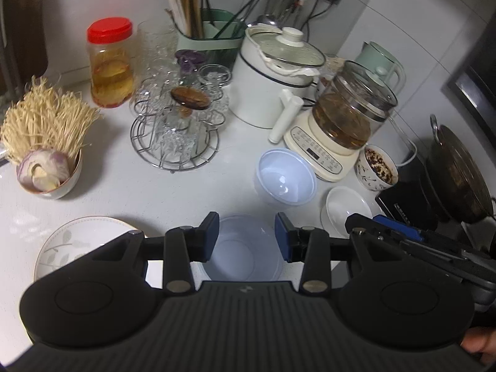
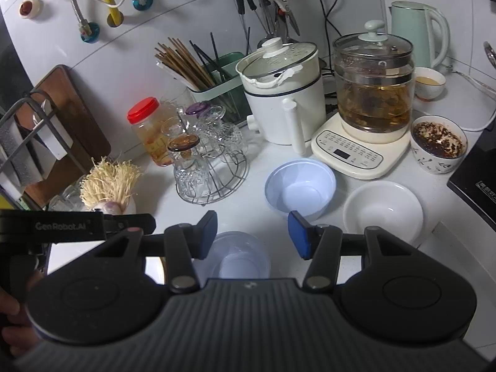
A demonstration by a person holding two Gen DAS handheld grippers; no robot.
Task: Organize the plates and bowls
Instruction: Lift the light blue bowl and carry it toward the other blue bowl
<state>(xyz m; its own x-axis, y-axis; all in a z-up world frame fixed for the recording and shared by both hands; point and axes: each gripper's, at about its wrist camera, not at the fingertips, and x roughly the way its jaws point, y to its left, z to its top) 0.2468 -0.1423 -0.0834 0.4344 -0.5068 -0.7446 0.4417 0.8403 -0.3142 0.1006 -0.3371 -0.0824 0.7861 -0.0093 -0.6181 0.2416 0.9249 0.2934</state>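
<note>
clear plastic bowl sits under both your claws.
your left claw and right claw both gape partway, gripping nothing, above the white surface.

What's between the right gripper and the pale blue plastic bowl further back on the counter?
Nothing visible. The right gripper hangs open above a clear plastic bowl; the pale blue plastic bowl sits just beyond it on bare white counter. A white ceramic bowl stands beside it, off the line.

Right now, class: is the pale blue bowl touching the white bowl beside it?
Apart. The right wrist view shows a strip of bare counter between the blue bowl and the white bowl.
</note>
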